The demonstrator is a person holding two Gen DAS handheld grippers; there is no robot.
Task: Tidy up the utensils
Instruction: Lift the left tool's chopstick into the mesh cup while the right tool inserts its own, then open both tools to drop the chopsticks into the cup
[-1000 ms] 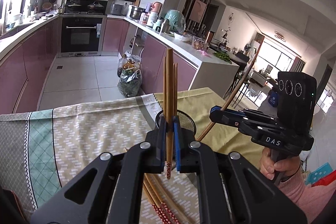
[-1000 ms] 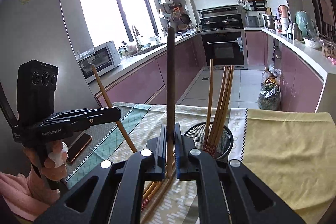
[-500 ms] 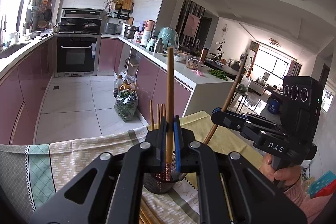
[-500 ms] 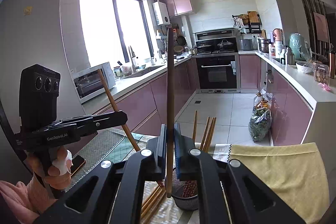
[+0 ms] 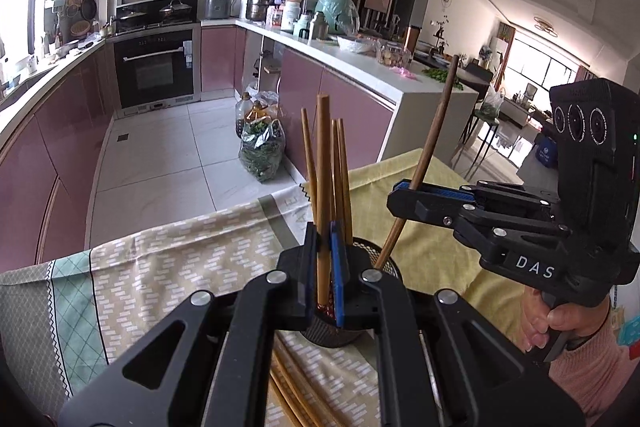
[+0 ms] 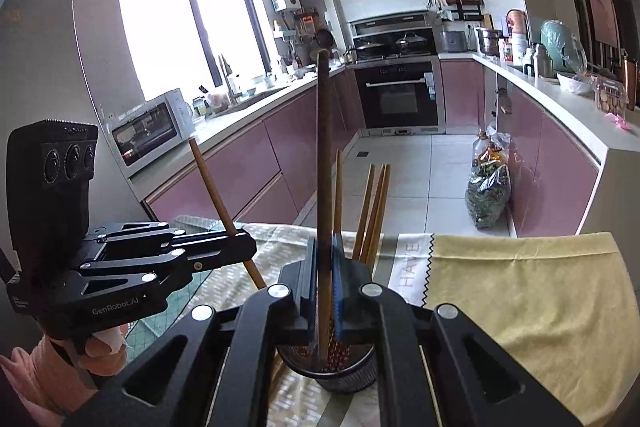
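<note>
A: Which way do the chopsticks point?

B: The left gripper [image 5: 325,267] is clamped on one wooden chopstick [image 5: 323,187], upright at frame centre, patterned tip down in the holder [image 5: 340,335]. The right gripper [image 6: 323,275] pinches a darker stick [image 6: 323,155], also upright, over the same holder.

A: The holder?

B: A round black wire-mesh cup with several thin wooden sticks [image 6: 370,211] leaning in it. More sticks [image 5: 292,391] lie flat on the patterned cloth [image 5: 180,267], bottom centre.

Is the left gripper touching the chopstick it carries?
Touching: the left wrist view shows the left gripper shut on the chopstick, no gap at either pad.
</note>
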